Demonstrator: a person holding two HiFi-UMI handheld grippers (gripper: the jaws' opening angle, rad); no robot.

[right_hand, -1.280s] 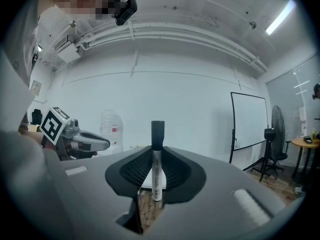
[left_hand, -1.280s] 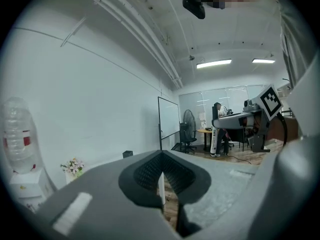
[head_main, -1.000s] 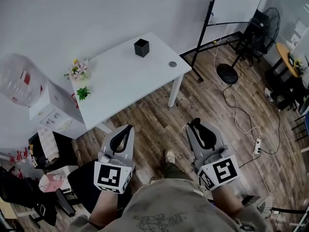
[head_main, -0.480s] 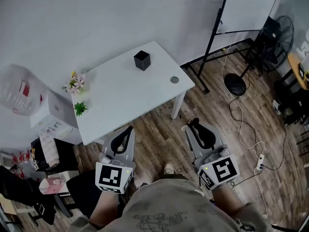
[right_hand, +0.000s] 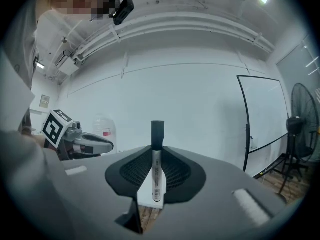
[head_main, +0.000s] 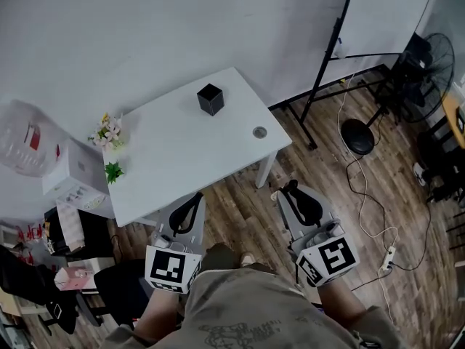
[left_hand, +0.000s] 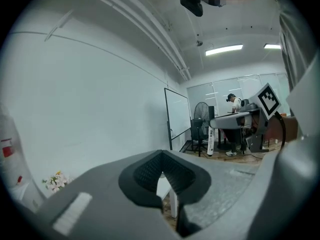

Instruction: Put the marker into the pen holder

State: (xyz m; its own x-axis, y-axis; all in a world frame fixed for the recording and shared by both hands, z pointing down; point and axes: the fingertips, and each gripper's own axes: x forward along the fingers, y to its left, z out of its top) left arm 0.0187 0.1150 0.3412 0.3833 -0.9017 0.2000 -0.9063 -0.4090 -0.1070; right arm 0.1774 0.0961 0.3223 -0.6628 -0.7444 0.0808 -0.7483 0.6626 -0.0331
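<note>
A black square pen holder (head_main: pixel 211 99) stands near the far edge of a white table (head_main: pixel 182 151). My right gripper (head_main: pixel 292 188) is held over the wooden floor, short of the table's near right corner. It is shut on a marker (right_hand: pixel 157 161), which stands upright between the pads with its black cap on top. My left gripper (head_main: pixel 194 197) hovers just before the table's near edge; its pads meet at the tips with nothing between them. The right gripper view also shows the left gripper (right_hand: pixel 82 143) off to the left. In the left gripper view only a table leg shows below the jaws.
On the table are a small round object (head_main: pixel 259 131), flowers (head_main: pixel 109 131) and a green plant (head_main: pixel 112 171). A whiteboard stand (head_main: pixel 341 49), a fan (head_main: pixel 429 57) and floor cables (head_main: pixel 378 202) lie to the right. A water dispenser (head_main: pixel 69 169) and a black chair (head_main: pixel 123 282) stand to the left.
Both grippers have been carried forward together; the table now lies closer to them and lower in the head view. The marker stays in the right gripper.
</note>
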